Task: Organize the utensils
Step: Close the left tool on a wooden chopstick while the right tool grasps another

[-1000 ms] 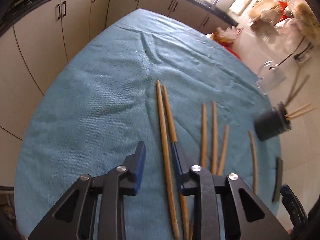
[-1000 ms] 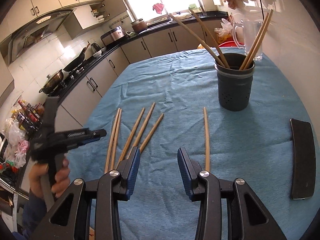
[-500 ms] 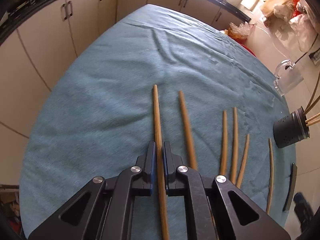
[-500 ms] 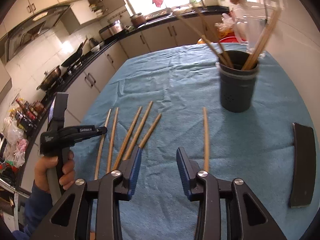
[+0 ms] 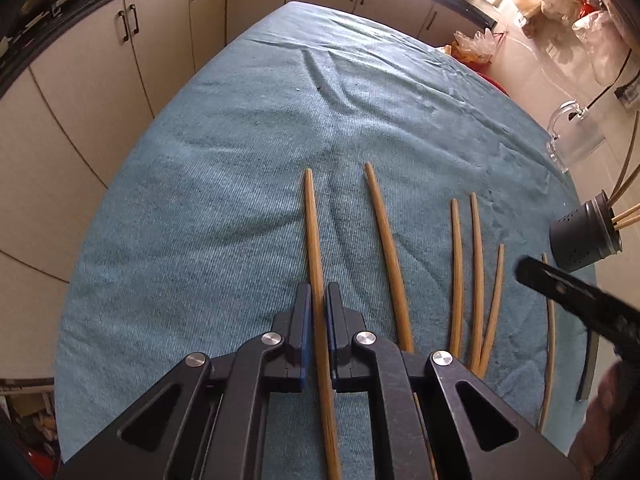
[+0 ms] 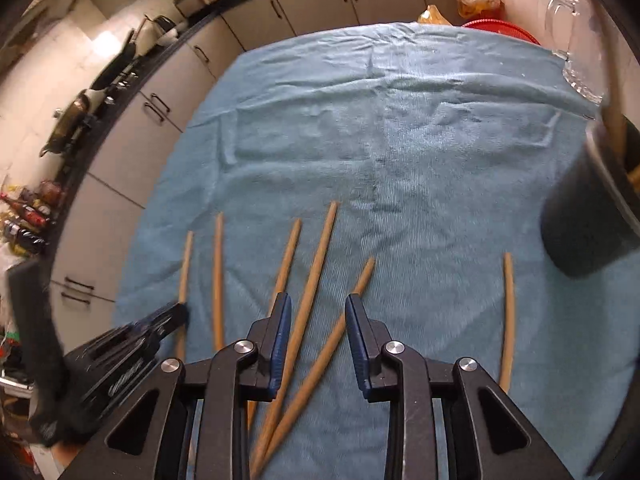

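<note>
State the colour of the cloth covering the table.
The cloth is light blue, seen best in the right wrist view.

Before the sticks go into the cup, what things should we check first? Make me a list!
1. Left tongs shut on a chopstick: ok.
2. That chopstick lifted off the blue cloth: cannot tell.
3. Its neighbour chopstick lies apart from the left tongs' tips: ok.
4. Right tongs open, with two chopsticks between the fingers, the longer one and the shorter one. Only one should be there: not ok.
5. Dark holder cup upright with sticks already in it: ok.
6. Room in the cup for more: cannot tell, the inside is hidden.
</note>
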The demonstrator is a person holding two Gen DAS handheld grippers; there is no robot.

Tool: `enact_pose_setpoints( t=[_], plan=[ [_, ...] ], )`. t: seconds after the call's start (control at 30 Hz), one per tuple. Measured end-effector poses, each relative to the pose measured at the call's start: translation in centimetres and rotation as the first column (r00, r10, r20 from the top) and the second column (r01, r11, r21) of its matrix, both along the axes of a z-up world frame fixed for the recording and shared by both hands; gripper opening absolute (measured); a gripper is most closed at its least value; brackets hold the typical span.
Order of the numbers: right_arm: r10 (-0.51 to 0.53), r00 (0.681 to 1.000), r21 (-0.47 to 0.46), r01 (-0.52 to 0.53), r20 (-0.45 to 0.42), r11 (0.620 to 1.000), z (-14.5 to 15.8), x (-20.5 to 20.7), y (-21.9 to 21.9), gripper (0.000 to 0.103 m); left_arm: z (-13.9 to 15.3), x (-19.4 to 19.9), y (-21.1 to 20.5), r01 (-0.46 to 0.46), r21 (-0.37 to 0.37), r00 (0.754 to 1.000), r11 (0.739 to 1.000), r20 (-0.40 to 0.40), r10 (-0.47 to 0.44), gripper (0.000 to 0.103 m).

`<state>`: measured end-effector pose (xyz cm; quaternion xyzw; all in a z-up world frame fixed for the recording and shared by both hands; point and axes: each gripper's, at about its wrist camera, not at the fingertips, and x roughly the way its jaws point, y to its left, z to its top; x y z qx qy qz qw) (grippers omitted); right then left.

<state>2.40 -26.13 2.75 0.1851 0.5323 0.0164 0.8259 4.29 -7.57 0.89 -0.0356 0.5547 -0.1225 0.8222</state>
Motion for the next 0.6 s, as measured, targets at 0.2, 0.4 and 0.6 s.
enact_pose_setpoints(
  t=[0.2,0.4,0.6],
  plan=[
    [0.011,0.998,-0.038,-0.014,-0.062,0.999,-1.8,3.1,0.6,0.023,-0.1,0.7,0.1,0.008,-0.026,1.0,1.0,-0.012,-0.008,0.007],
    [0.033,0.996,-0.09,-0.04,-0.08,0.995,-2.4,4.1,1.8,0.01,-0.2,1.3,-0.1,0.015,-0.034,1.0,0.999,-0.006,-0.016,0.007],
    [0.027,0.999,-0.009,-0.028,-0.027,1.0,-1.6,2.8,1.1,0.007,0.6,0.8,0.1,0.032,-0.106,0.999,0.994,0.046,-0.027,0.006]
  ],
)
